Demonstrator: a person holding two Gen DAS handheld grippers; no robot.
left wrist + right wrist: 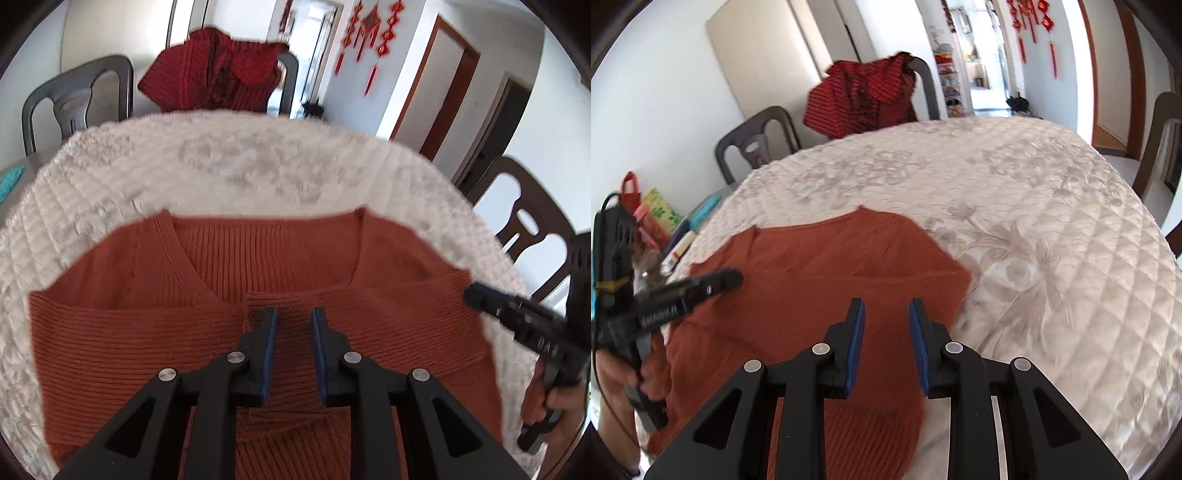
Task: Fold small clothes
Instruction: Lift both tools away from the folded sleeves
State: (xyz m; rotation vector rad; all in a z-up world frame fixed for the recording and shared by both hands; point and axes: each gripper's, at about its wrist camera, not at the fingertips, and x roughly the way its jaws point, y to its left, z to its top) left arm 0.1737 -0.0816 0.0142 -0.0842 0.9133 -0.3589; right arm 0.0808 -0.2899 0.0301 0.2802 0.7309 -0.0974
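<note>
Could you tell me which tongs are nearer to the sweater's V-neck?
Left. The left tongs hang over the middle of the orange sweater, just below the V-neck; the right tongs hang over its right edge, farther off.

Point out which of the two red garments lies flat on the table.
The rust-orange ribbed sweater, spread on the quilted table cover. The darker red striped garment hangs over a chair back instead.

A rust-orange ribbed sweater point(229, 258) lies flat on the quilted surface point(110, 177), sleeves folded across its front, neckline far.
</note>
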